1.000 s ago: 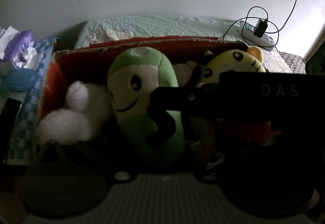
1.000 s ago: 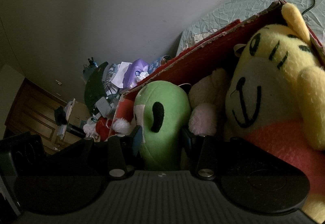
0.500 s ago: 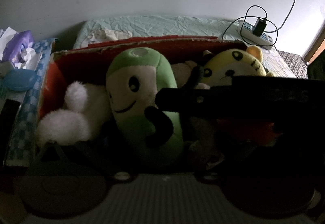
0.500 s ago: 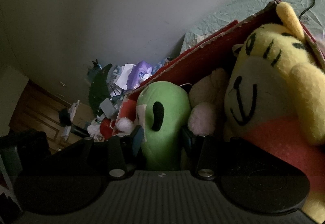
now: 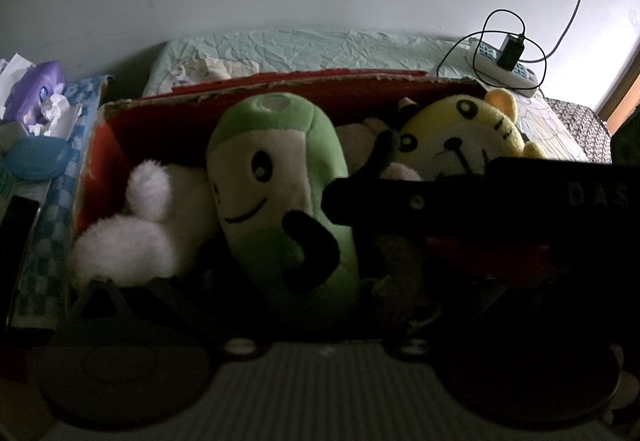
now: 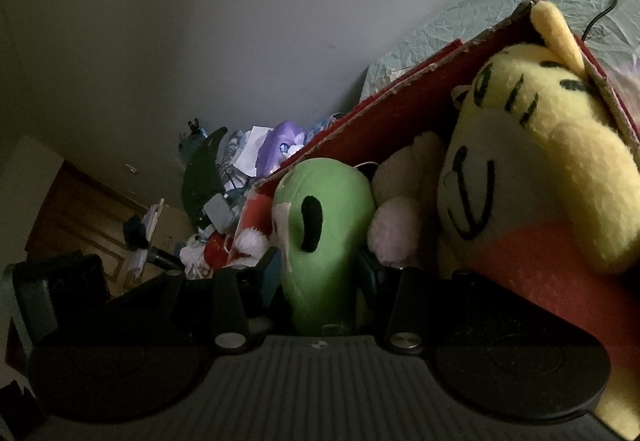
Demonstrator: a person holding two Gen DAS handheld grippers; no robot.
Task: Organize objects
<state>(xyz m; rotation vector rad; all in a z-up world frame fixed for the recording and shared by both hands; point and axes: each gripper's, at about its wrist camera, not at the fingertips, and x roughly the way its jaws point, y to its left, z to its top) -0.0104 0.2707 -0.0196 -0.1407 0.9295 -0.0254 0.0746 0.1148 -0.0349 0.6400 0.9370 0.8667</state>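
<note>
While boxed, green plush (image 6: 324, 237) between right tongs (image 6: 320, 273).

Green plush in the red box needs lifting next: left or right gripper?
Right. The right gripper already has a finger on each side of the green plush; the left gripper's fingers are too dark to make out.

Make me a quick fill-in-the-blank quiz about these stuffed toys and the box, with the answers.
1. The right gripper has its fingers on either side of the ____ plush toy.
2. The toys sit inside a ____ cardboard box.
3. The yellow tiger plush lies at the box's ____ end in the left wrist view.

Answers: green; red; right
</note>
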